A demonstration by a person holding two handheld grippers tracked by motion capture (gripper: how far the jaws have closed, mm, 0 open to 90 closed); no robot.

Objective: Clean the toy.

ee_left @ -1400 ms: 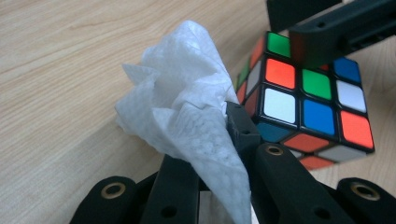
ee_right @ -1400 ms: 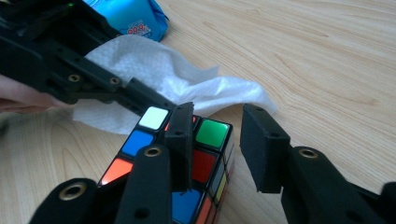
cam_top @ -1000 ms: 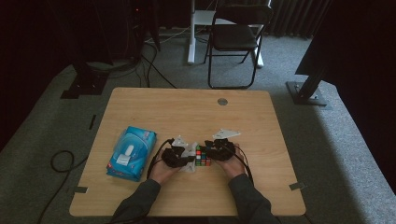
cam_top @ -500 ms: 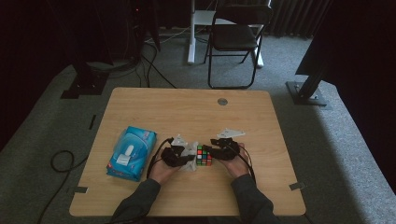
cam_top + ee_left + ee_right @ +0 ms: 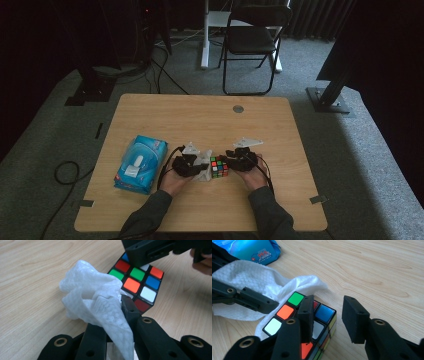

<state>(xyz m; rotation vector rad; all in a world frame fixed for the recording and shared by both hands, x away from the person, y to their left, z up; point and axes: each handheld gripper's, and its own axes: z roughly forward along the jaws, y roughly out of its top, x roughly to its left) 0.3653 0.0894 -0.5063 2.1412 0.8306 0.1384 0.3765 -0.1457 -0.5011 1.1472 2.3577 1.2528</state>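
Right gripper view: cube (image 5: pixel 312 322) under left finger, outside the open fingers (image 5: pixel 353 317).

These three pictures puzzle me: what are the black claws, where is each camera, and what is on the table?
A person sits at a wooden table holding a hand-operated two-jaw gripper in each hand. The high view looks down from above; the other two cameras ride on the grippers. The left gripper is shut on a white wipe pressed beside a colour puzzle cube. The right gripper is open, one jaw resting on the cube's top. A blue wipes pack lies to the left.
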